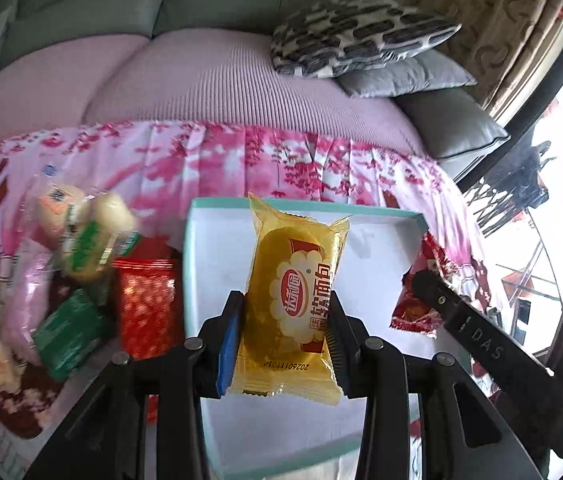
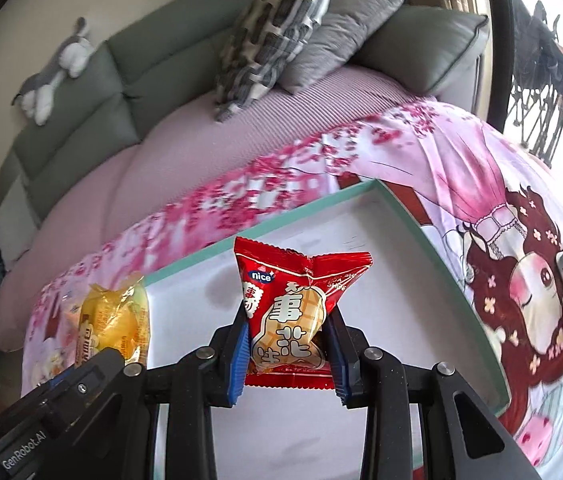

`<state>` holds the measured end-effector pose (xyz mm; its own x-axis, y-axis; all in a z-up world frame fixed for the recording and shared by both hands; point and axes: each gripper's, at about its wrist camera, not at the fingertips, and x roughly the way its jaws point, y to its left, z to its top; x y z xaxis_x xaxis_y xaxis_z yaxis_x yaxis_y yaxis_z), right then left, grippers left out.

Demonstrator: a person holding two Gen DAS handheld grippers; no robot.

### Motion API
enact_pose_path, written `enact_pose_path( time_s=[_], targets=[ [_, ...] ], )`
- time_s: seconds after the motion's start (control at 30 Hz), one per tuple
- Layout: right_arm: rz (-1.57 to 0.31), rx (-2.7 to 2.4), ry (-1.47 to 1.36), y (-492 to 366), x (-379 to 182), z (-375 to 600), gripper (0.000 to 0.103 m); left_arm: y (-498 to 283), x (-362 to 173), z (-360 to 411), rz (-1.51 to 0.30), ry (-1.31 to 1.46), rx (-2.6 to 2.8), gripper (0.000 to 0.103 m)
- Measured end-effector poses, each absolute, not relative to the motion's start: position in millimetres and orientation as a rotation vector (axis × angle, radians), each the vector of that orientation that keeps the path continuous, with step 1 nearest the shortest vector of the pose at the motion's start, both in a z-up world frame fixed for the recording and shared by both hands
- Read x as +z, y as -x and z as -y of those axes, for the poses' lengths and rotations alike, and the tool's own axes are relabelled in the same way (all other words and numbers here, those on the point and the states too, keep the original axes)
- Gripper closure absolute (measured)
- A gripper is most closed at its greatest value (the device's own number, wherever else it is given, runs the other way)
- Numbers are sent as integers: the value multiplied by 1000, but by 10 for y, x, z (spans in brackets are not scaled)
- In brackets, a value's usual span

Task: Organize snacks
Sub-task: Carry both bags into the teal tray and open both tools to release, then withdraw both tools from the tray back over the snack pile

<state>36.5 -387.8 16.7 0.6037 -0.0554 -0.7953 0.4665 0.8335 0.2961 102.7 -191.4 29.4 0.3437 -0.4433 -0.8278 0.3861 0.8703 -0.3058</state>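
Above the shallow white tray with teal rim (image 1: pixel 385 210), the left gripper (image 1: pixel 283 332) pinches a yellow soft-bread packet (image 1: pixel 295 300) and the right gripper (image 2: pixel 287 344) pinches a red peanut-snack packet (image 2: pixel 289 312). Tray interior shows empty: no snack placed yet. Only the left wrist view shows the loose pile of wrapped snacks (image 1: pixel 81 280) remaining beside the tray's left edge on the pink floral cloth (image 1: pixel 201 160).

Glossy plastic film on yellow pack (image 1: pixel 293 300) and red pack (image 2: pixel 289 316). Matt black plastic on both gripper frames, ribbed blue pads (image 1: pixel 227 344). Smooth matt card tray (image 1: pixel 385 252). Printed cloth (image 2: pixel 481 184), ribbed sofa cover (image 1: pixel 209 80).
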Motion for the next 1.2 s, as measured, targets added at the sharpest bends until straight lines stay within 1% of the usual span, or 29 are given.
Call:
enact_pose_path(
  time_s=[0.27,0.4,0.43,0.47,0.53,0.57,0.6,0.63,0.67,0.7,0.73,0.8,0.83,0.93,0.97,1.03,1.07,1.13,1.2],
  targets=[
    [-965,-371,-472,-673,-120,4250,67,-1234,24,2324,-1129,-7,-529,62],
    [-991,-374,-458,-711,-193,4322,66,-1280,-9,2418,-1133,-5,-542,62],
    [-991,-371,-456,-712,-200,4325,66,-1280,-4,2424,-1133,0,-544,59],
    [-993,-367,-453,-710,-207,4329,65,-1276,7,2422,-1133,6,-546,53],
    [-1001,-360,-451,-700,-221,4324,62,-1264,35,2392,-1129,19,-543,48],
    [-1002,-358,-451,-683,-221,4318,57,-1246,59,2362,-1124,29,-540,46],
    [-1004,-355,-450,-662,-222,4307,50,-1231,82,2323,-1119,40,-537,45],
    [-1003,-351,-448,-637,-217,4290,46,-1208,113,2263,-1113,55,-525,42],
    [-1003,-346,-448,-616,-211,4270,36,-1201,130,2232,-1109,62,-512,38],
    [-1003,-338,-450,-596,-203,4250,30,-1183,154,2182,-1104,69,-493,35],
    [-1002,-335,-449,-571,-190,4226,28,-1153,181,2118,-1100,76,-471,31],
    [-1001,-335,-445,-523,-161,4187,21,-1104,227,2014,-1090,85,-448,27],
    [-999,-333,-449,-490,-143,4167,19,-1066,258,1945,-1081,86,-431,25],
    [-985,-326,-451,-390,-72,4095,9,-982,324,1766,-1052,94,-389,15],
    [-979,-325,-446,-355,-39,4061,4,-946,352,1686,-1040,101,-370,14],
    [-962,-319,-438,-271,45,3980,2,-888,395,1532,-1018,115,-338,13],
    [-951,-315,-435,-231,87,3938,1,-848,416,1443,-1001,121,-316,10],
    [-930,-309,-425,-142,178,3837,1,-755,440,1264,-980,128,-278,7],
    [-905,-305,-424,-65,243,3754,0,-701,450,1129,-970,131,-248,7]
  ],
)
